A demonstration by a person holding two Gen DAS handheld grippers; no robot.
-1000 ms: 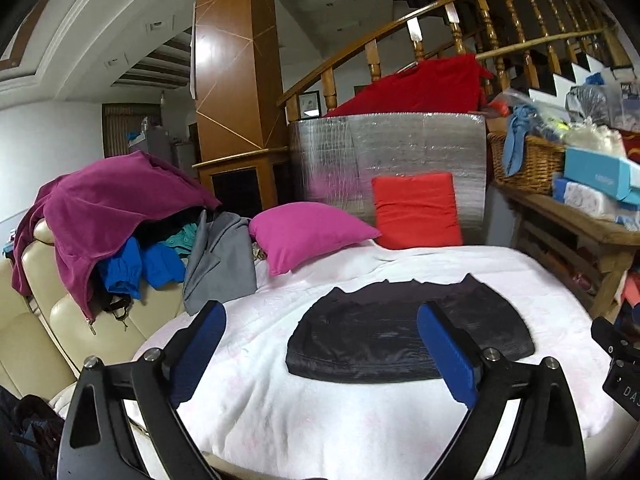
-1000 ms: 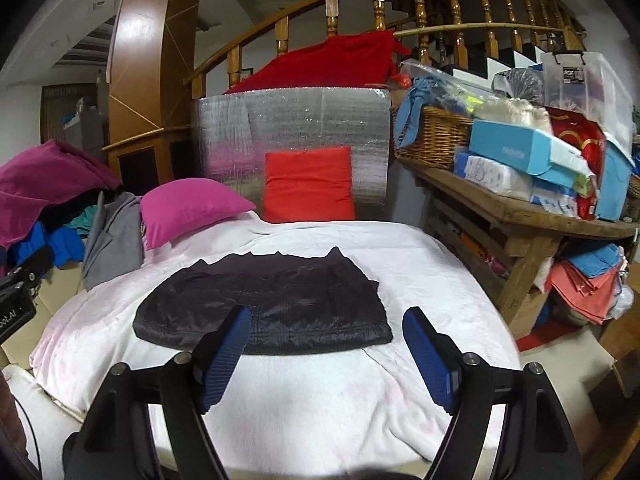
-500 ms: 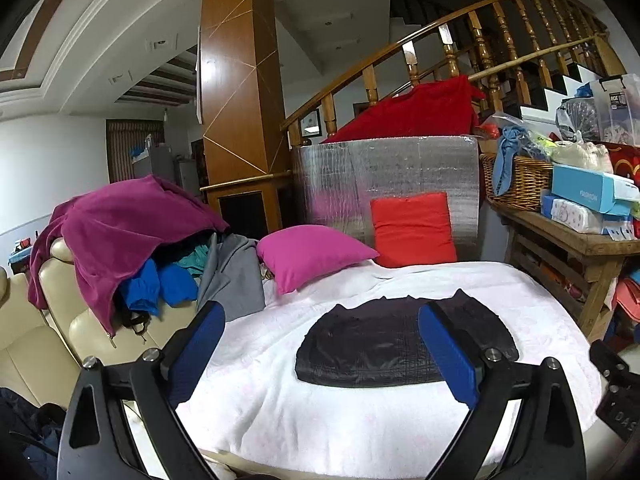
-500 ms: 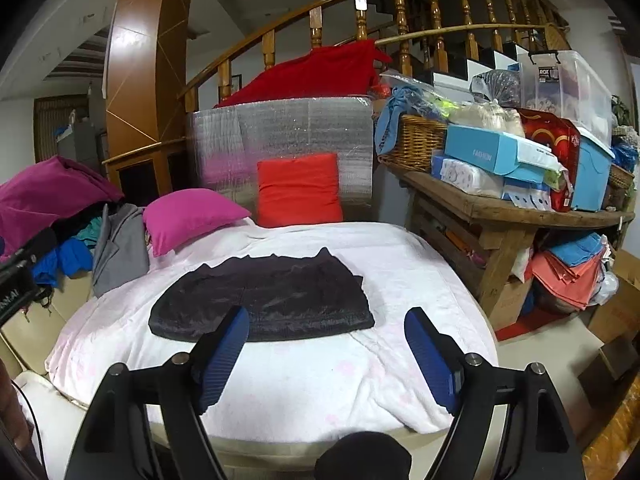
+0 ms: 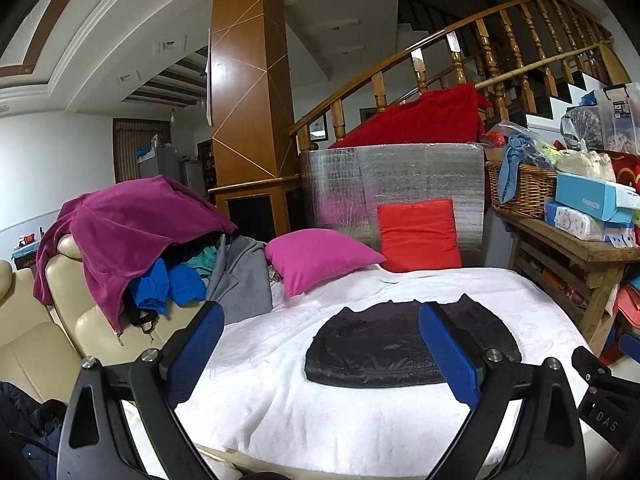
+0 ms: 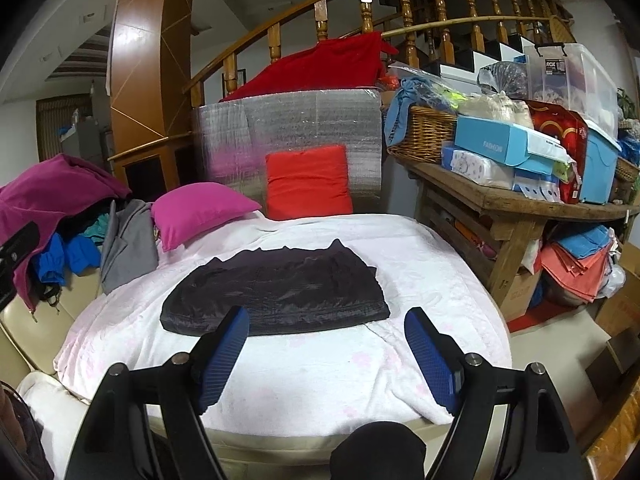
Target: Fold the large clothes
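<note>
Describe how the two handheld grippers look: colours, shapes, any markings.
The left gripper and the right gripper are alike: black angular frames with silver bolts, each bearing two flat fingers faced with ribbed blue pads. White lettering marks the black body at the left view's right edge.

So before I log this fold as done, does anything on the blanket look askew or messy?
Nothing stands out. The dark garment lies flat in a compact fold on the white blanket, its edges fairly even, apart from both cushions.

A lived-in family home: a wooden staircase banister (image 6: 400,8) curved above a blanket-covered bed (image 6: 320,368), cushions lined its far edge, laundry (image 5: 132,224) was heaped on a cream sofa (image 5: 36,344), and household boxes crowded a rough wooden side table (image 6: 520,200).
</note>
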